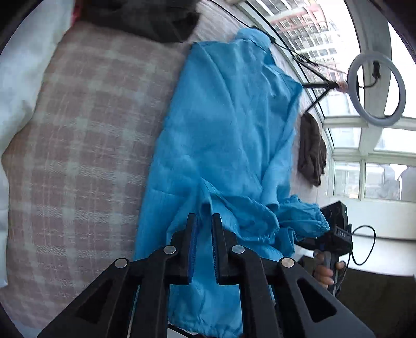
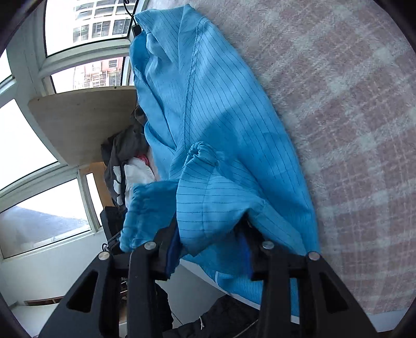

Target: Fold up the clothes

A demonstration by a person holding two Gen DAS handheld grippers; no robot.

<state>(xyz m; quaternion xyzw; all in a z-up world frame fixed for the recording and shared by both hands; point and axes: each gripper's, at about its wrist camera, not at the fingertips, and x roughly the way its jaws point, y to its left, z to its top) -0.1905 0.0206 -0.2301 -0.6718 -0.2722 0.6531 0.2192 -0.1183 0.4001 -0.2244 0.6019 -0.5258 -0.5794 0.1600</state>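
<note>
A bright blue pinstriped garment (image 1: 228, 124) lies crumpled lengthwise on a pink-and-grey checked blanket (image 1: 85, 145). My left gripper (image 1: 204, 221) pinches a fold of the blue cloth between its nearly closed fingers. A gathered elastic cuff (image 1: 309, 218) lies to its right, near the other hand-held gripper (image 1: 335, 231). In the right wrist view the same garment (image 2: 221, 109) drapes over my right gripper (image 2: 210, 228), whose fingers stand wide apart with cloth bunched over and between them; the tips are hidden. A cuff (image 2: 202, 153) lies just ahead.
A dark garment (image 1: 145, 18) lies at the far end of the blanket and a brown cloth (image 1: 310, 150) by the window. A ring light (image 1: 377, 88) stands on a tripod. A wooden table (image 2: 78, 124) and a clothes pile (image 2: 124, 166) are beside the bed.
</note>
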